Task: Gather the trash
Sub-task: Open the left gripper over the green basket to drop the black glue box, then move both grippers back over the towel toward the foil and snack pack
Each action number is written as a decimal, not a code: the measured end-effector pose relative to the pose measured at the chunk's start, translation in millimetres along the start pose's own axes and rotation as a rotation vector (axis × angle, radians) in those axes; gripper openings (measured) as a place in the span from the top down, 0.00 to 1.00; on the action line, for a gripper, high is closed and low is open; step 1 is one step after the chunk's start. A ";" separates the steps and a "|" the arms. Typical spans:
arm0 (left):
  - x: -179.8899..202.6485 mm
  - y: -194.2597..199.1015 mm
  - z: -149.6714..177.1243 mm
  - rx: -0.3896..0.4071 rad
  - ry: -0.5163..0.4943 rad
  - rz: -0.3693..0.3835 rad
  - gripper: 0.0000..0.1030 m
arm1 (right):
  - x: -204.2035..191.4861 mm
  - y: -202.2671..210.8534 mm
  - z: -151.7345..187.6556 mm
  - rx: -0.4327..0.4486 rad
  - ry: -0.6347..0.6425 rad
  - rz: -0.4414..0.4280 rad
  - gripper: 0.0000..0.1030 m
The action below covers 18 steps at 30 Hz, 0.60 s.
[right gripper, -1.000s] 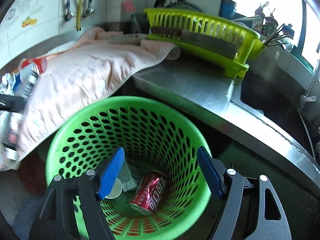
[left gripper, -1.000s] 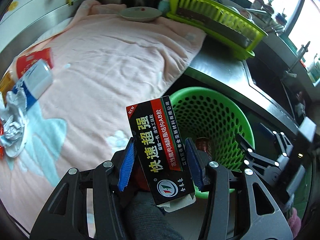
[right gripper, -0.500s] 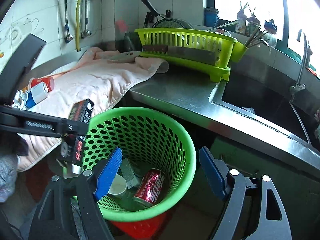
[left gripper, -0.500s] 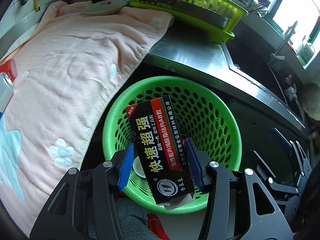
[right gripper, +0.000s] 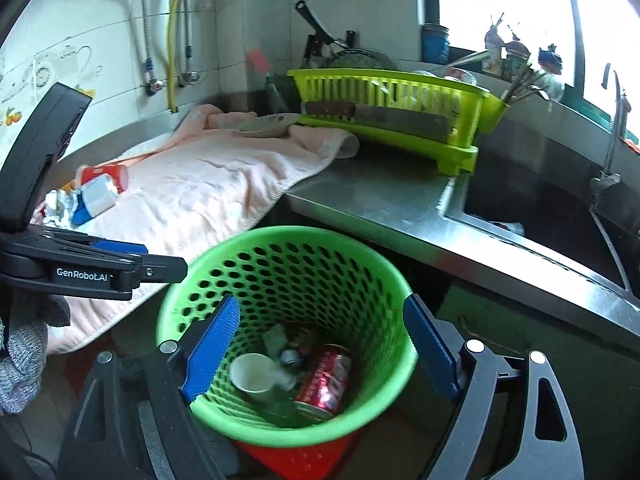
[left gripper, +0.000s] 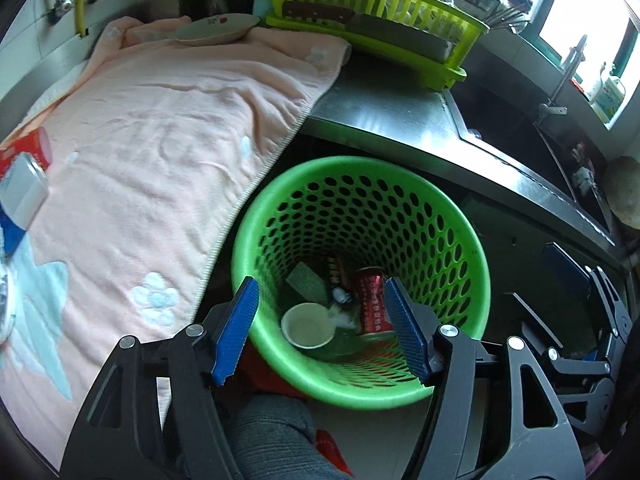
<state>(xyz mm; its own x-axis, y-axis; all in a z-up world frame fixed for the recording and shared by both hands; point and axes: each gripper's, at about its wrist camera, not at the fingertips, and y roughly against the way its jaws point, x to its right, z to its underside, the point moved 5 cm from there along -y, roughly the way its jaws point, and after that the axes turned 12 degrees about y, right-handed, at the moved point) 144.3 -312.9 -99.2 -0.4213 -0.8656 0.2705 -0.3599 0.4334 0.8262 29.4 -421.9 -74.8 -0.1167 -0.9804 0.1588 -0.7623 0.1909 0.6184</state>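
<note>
My left gripper (left gripper: pixel 320 296) hangs over the green perforated basket (left gripper: pixel 460 240). Its jaws are opening and nothing is between them. The black glue box (left gripper: pixel 335 270) lies inside the basket with a white cup (left gripper: pixel 307 326), a red can (left gripper: pixel 372 300) and a green scrap (left gripper: pixel 306 282). My right gripper (right gripper: pixel 320 308) is above the basket's (right gripper: pixel 376 268) near rim, its jaws also opening and empty. On the pink towel (right gripper: pixel 208 188) at the left lie a white-and-blue can (right gripper: pixel 96 200), a red can (right gripper: pixel 110 174) and a crumpled wrapper (right gripper: pixel 60 204).
A yellow-green dish rack (right gripper: pixel 400 92) with a knife stands at the back of the steel counter (right gripper: pixel 384 200). A plate (right gripper: pixel 268 124) rests on the towel's far end. The sink (right gripper: pixel 552 204) and tap are at the right. A red basket (right gripper: pixel 296 460) sits beneath the green one.
The left gripper moved over the basket and opened. The black glue box dropped out of it into the basket. The right gripper drew back and up a little.
</note>
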 end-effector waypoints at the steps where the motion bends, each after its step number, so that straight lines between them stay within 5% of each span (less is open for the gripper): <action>1: -5.6 6.0 -0.3 0.012 0.002 -0.012 0.37 | -2.8 0.1 -2.1 0.004 -0.001 -0.008 0.21; 18: -141.4 110.1 -5.6 0.181 0.169 -0.196 0.30 | -118.8 -5.8 -68.8 0.083 0.151 -0.219 0.21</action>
<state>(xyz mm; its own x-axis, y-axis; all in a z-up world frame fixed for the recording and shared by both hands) 168.9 -144.2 -43.8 -0.1904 -0.9599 0.2058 -0.5695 0.2787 0.7733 91.4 -303.2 -44.4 0.1479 -0.9783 0.1451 -0.8092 -0.0353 0.5865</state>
